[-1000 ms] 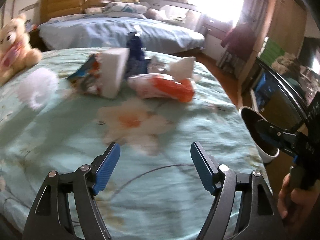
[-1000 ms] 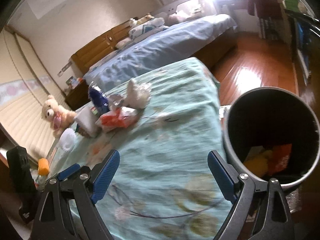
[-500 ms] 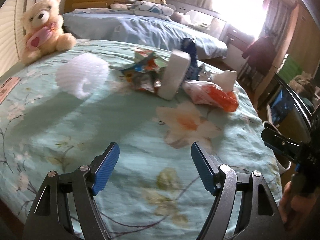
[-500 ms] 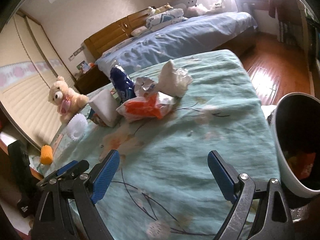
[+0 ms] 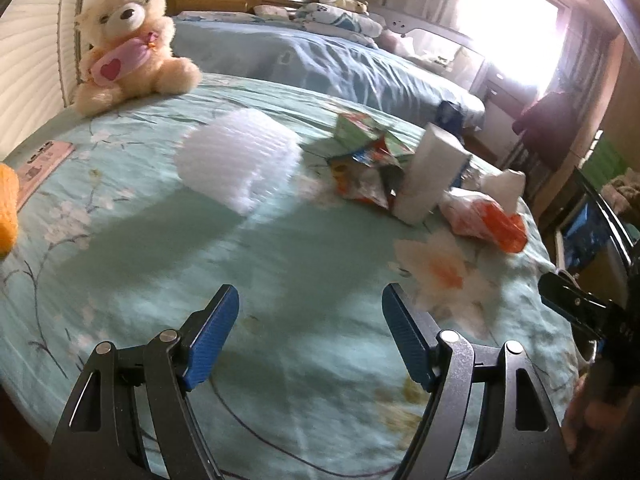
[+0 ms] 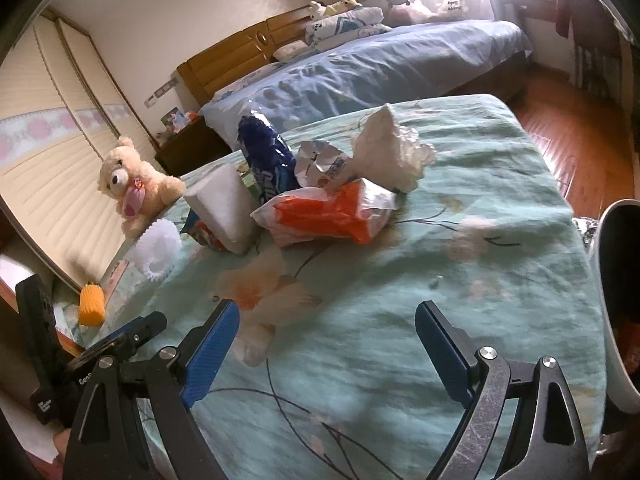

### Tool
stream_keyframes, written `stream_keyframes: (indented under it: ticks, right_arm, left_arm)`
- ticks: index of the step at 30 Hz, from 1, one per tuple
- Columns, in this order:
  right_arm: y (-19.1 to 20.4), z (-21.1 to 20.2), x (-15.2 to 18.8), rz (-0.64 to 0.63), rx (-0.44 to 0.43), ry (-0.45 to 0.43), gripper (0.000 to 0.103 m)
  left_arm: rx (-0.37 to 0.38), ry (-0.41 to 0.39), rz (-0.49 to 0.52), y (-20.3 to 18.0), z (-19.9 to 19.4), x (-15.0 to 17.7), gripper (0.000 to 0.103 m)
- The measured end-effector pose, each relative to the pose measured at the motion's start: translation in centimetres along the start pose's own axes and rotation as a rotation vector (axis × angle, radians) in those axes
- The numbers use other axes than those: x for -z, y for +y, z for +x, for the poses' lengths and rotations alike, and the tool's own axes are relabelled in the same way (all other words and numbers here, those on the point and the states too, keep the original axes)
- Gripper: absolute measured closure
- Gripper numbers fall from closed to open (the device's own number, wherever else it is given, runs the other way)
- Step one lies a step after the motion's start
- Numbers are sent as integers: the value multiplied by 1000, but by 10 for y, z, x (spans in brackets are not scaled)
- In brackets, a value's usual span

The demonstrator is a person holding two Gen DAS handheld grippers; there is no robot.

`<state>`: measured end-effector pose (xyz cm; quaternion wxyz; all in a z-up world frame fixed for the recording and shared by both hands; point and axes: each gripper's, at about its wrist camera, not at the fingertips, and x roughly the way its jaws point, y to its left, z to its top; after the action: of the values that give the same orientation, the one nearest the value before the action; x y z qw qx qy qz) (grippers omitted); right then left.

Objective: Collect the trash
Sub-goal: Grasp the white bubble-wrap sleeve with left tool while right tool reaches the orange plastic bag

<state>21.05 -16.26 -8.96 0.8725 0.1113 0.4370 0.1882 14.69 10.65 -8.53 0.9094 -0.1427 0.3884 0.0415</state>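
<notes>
Trash lies in a pile on the teal floral bedspread (image 6: 460,288): an orange-and-white plastic bag (image 6: 332,214) (image 5: 486,220), a crumpled white tissue (image 6: 390,154), a blue wrapper (image 6: 262,156), a silver torn wrapper (image 6: 320,162), a white box (image 6: 224,208) (image 5: 430,174) and a colourful snack packet (image 5: 366,168). A white foam net (image 5: 238,162) (image 6: 158,248) lies left of the pile. My left gripper (image 5: 310,334) is open and empty above the bedspread, short of the foam net. My right gripper (image 6: 326,344) is open and empty, short of the orange bag.
A white-rimmed dark trash bin (image 6: 618,304) stands off the bed's right edge. A teddy bear (image 5: 128,36) sits at the bed's far left. An orange foam piece (image 6: 91,304) lies near the left edge. A second bed with blue covers (image 6: 360,64) stands behind.
Both grippers have swung left, away from the bin. The bin slid to the right edge of the right wrist view. The foam net and teddy bear came closer in the left wrist view.
</notes>
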Motion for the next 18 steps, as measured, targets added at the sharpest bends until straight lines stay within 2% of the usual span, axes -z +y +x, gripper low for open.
stream_keyframes:
  ticks: [10, 18]
  right_arm:
    - [-6, 20, -20, 23, 26, -15, 12]
    - [-19, 36, -34, 107, -5, 3, 12]
  left_arm:
    - [-60, -22, -31, 32, 12, -31, 27]
    - [-67, -10, -50, 43, 32, -52, 27]
